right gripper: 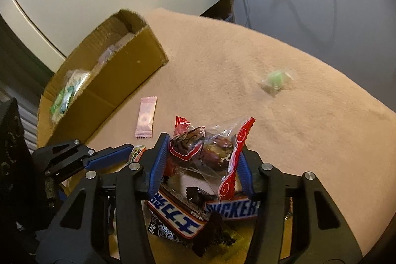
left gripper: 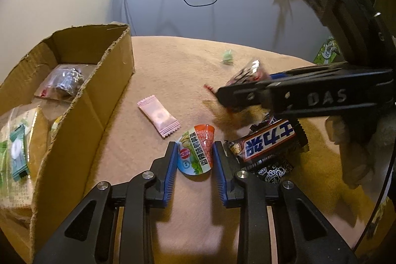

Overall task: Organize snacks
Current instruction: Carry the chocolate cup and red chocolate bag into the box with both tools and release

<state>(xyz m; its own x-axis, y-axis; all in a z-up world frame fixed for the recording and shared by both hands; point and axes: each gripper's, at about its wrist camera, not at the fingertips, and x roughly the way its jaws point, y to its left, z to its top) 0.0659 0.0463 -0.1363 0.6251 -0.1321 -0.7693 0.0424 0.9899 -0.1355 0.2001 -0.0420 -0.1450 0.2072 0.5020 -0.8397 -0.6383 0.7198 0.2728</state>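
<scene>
Peach felt covers the surface (left gripper: 188, 61), with a grey wall behind and a torn cardboard box (left gripper: 109, 81) at its left edge. Left tongs (left gripper: 195, 155) sit clenched on a small cone-shaped quail-egg snack packet (left gripper: 196, 152), blue pads pressed to both its sides while it lies on the felt. Right tongs (right gripper: 201, 155) grasp a clear red-trimmed packet of dried dates (right gripper: 205, 147), lifted above a heap of Snickers bars (right gripper: 178, 214) and a dark patterned sachet (right gripper: 163, 230). Further out lie a pink candy wrapper (left gripper: 158, 119) between the left tongs and the box, and a green wrapped sweet (right gripper: 276, 79) well apart near the far edge. Inside the box, several packets already rest.

Likely risks: the slick, tapered egg packet could squirt out of the left pads as it rises, and the loose, crinkly date bag may slip through. Both tongs work close together, so carrying both loads boxward at once could make them collide.
</scene>
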